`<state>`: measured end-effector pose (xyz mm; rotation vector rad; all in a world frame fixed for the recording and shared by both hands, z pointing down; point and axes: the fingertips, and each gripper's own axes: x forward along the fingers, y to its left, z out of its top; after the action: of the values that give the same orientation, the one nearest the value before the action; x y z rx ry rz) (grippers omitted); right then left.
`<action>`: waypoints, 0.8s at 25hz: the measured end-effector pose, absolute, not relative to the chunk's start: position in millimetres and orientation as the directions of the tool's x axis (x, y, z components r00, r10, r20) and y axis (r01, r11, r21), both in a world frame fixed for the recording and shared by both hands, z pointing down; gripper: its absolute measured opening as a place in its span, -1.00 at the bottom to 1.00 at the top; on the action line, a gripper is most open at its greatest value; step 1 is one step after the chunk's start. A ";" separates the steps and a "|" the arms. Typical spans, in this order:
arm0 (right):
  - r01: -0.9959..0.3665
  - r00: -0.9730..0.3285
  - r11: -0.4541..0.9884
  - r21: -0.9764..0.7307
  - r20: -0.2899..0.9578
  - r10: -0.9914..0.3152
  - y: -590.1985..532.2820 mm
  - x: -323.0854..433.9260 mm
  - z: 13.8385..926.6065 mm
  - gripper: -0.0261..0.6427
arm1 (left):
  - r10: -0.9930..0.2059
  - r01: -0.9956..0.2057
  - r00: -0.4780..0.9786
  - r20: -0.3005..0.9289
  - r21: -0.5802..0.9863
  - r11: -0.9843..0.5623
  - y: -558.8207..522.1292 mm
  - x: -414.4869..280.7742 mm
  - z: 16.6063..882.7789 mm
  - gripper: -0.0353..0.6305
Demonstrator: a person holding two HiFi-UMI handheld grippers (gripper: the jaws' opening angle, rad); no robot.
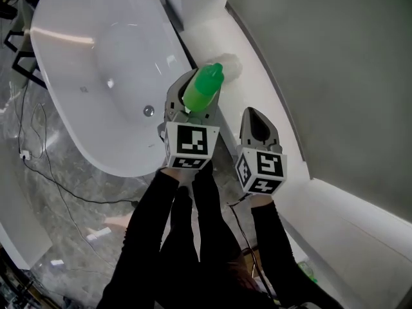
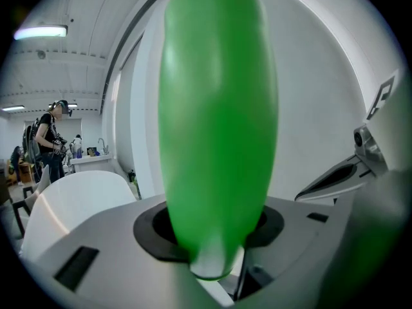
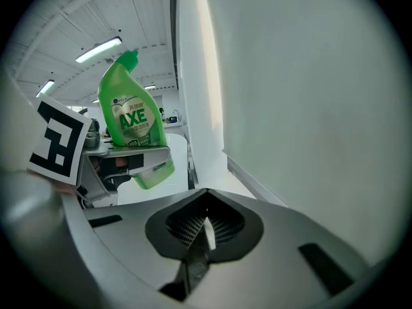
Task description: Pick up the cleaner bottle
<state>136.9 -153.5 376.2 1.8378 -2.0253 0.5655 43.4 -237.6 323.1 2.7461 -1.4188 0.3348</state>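
Two handheld grippers meet near the middle of the head view, each on a black-sleeved arm rising from 6 o'clock. The left gripper (image 1: 193,102) has its jaws spread fairly wide and clamped on the green AXE cleaner bottle (image 1: 207,82), which is lifted clear of every surface. In the right gripper view the bottle (image 3: 132,127) appears at 10 o'clock, standing almost upright with its angled cap on top. The jaws grip it low on the body, and its base pokes out beneath them. In the left gripper view the bottle's green body (image 2: 219,121) fills the centre from 12 o'clock down to the dark pads. The right gripper (image 1: 259,118) sits just to the 3 o'clock side of the left one. Its jaws are drawn together with nothing between them, and the ribbed pads meet in its own view (image 3: 203,237). Each gripper carries a black-and-white marker cube, the left cube (image 1: 190,143) and the right cube (image 1: 261,170). Below, a white bathtub (image 1: 77,69) spreads toward 10 o'clock, its drain (image 1: 149,111) just left of the left gripper. A white ledge (image 1: 219,37) curves along a pale wall (image 1: 335,76) at 2 o'clock. A grey marble floor (image 1: 64,205) with a thin cable (image 1: 45,166) lies at 8 o'clock. Far off at 9 o'clock in the left gripper view, a person (image 2: 51,140) stands under a ceiling lamp (image 2: 42,32).
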 end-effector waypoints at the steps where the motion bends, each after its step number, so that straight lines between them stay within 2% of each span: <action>1: -0.994 -0.111 0.093 -0.061 0.503 -0.857 -154.1 131.1 372.5 -0.92 | -0.809 -0.816 0.552 0.202 -0.069 -0.574 -236.3 35.9 318.5 -0.30; 20: -0.949 -0.295 0.314 -0.039 0.463 -0.835 -149.3 23.4 328.3 -0.92 | -0.896 -0.904 0.394 0.203 -0.087 -0.418 -198.0 -82.6 281.1 -0.30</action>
<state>23.4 -149.3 328.3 1.5941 -2.2287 0.4384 -82.6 -198.0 281.1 2.5923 -1.6746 0.3397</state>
